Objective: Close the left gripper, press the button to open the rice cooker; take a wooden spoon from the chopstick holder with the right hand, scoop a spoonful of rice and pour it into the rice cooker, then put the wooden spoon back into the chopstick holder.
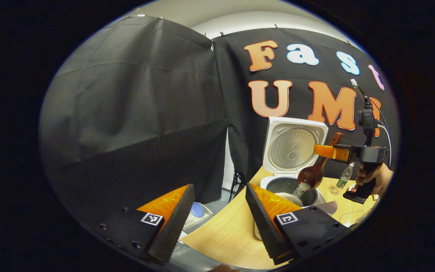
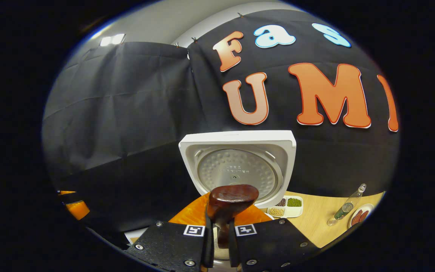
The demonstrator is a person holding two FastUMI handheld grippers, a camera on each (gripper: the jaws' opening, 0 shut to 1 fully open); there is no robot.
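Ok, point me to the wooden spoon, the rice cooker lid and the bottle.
wooden spoon [image 1: 311, 174]: left gripper view, on its bowl, tipped over the pot.
rice cooker lid [image 2: 237, 169]: right gripper view, on the metal inner plate of the raised lid.
bottle [image 2: 346, 206]: right gripper view, on its body, standing on the table.

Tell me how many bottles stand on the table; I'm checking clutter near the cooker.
1: a clear bottle right of the open rice cooker, beside a plate. Others may be hidden.
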